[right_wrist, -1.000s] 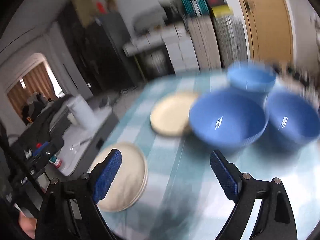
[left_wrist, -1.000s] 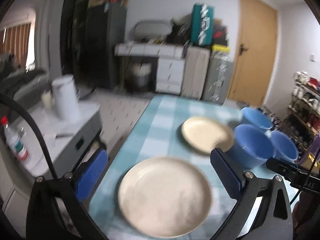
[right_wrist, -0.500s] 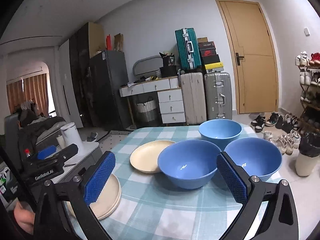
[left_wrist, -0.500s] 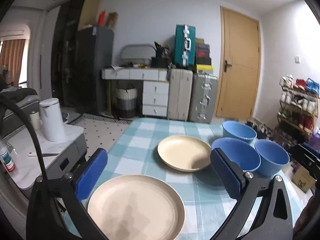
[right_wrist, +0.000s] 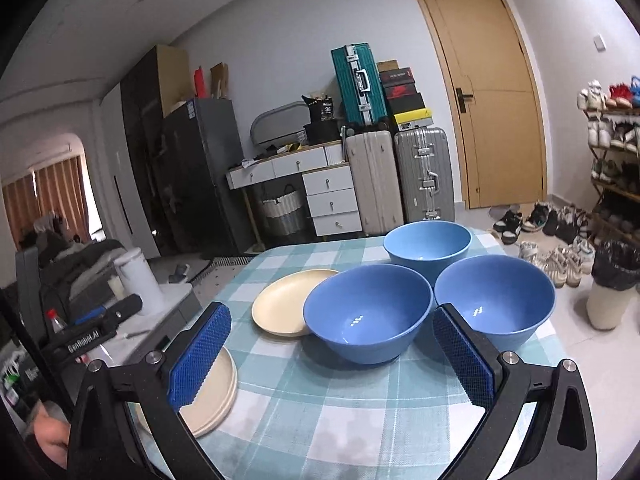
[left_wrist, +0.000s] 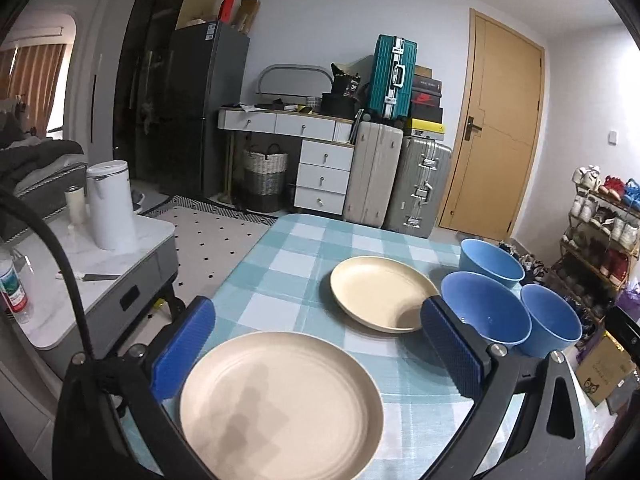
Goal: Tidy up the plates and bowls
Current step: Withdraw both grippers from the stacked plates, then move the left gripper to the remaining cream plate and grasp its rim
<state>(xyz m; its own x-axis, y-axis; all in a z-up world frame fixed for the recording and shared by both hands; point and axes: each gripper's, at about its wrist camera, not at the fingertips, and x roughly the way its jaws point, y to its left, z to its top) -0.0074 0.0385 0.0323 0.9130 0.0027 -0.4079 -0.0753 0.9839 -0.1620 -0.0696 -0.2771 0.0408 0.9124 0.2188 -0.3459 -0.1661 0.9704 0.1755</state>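
A table with a blue-checked cloth (left_wrist: pixel 280 272) holds a near stack of beige plates (left_wrist: pixel 280 408), a single cream plate (left_wrist: pixel 380 292) farther back, and three blue bowls (left_wrist: pixel 486 312). My left gripper (left_wrist: pixel 316 348) is open and empty, above the near stack. In the right wrist view my right gripper (right_wrist: pixel 330 356) is open and empty, in front of the nearest blue bowl (right_wrist: pixel 368 312). Two more bowls (right_wrist: pixel 496 296) (right_wrist: pixel 428 240) stand right and behind. The cream plate (right_wrist: pixel 288 300) and the stack (right_wrist: pixel 216 400) lie to the left.
A white side cabinet (left_wrist: pixel 92 280) with a white canister (left_wrist: pixel 112 204) and a bottle stands left of the table. Suitcases (left_wrist: pixel 376 176), drawers and a door are at the back. A shoe rack (left_wrist: pixel 600 232) is on the right. The left gripper's body (right_wrist: pixel 96 332) shows at left in the right wrist view.
Both views have steadied and pulled back from the dishes. The left gripper rose off the near plates; the right gripper levelled out facing the bowls. Nothing was grasped.
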